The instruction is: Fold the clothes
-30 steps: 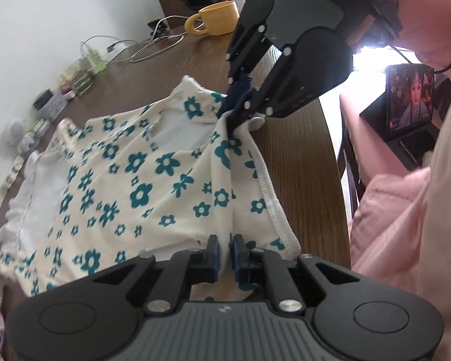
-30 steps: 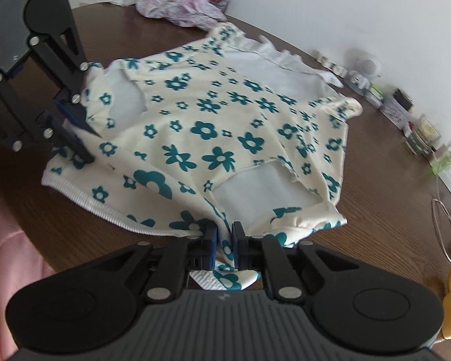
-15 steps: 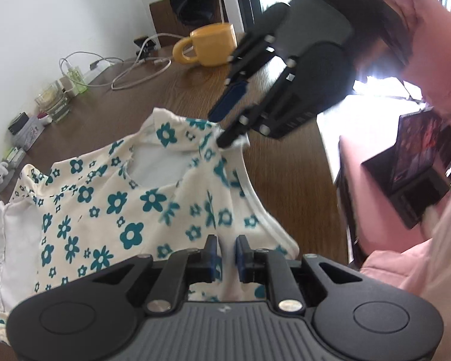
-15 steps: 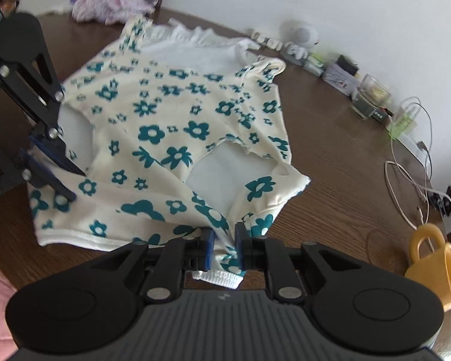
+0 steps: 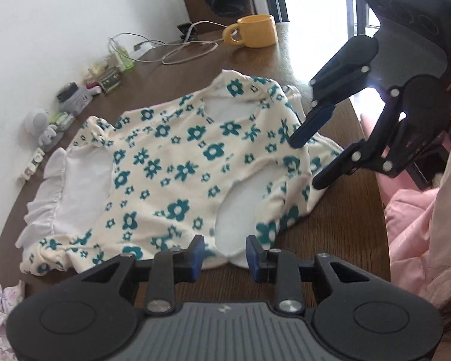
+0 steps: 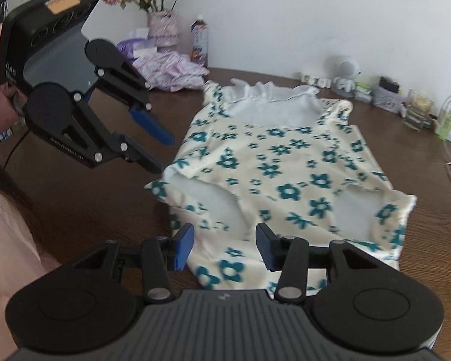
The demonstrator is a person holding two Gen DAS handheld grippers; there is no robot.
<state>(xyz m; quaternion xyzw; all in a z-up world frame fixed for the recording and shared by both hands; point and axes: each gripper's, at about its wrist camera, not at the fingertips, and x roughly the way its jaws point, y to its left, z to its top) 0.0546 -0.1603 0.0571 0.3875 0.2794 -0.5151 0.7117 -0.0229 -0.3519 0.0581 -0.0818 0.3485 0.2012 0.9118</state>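
Cream garment with teal flowers [image 5: 177, 162] is lying spread flat on the brown tabletop [image 5: 339, 228], its white ruffled edge [image 6: 267, 96] toward the wall. The left gripper [image 5: 222, 254] is hovering over the garment's near edge, its fingers opening with nothing pressed between them. The right gripper [image 6: 225, 246] is likewise hovering above the cloth, fingers opening and gripping nothing. A yellow mug [image 5: 255, 31], white cables [image 5: 177, 51] and small items are sitting along the wall; a pink-sleeved person [image 5: 421, 240] is sitting at the tabletop's edge.

A yellow mug [image 5: 257, 31] and white cables [image 5: 177, 51] are shown on the brown worktop [image 5: 339, 225]; a vase of flowers [image 6: 162, 22] is set by the wall.
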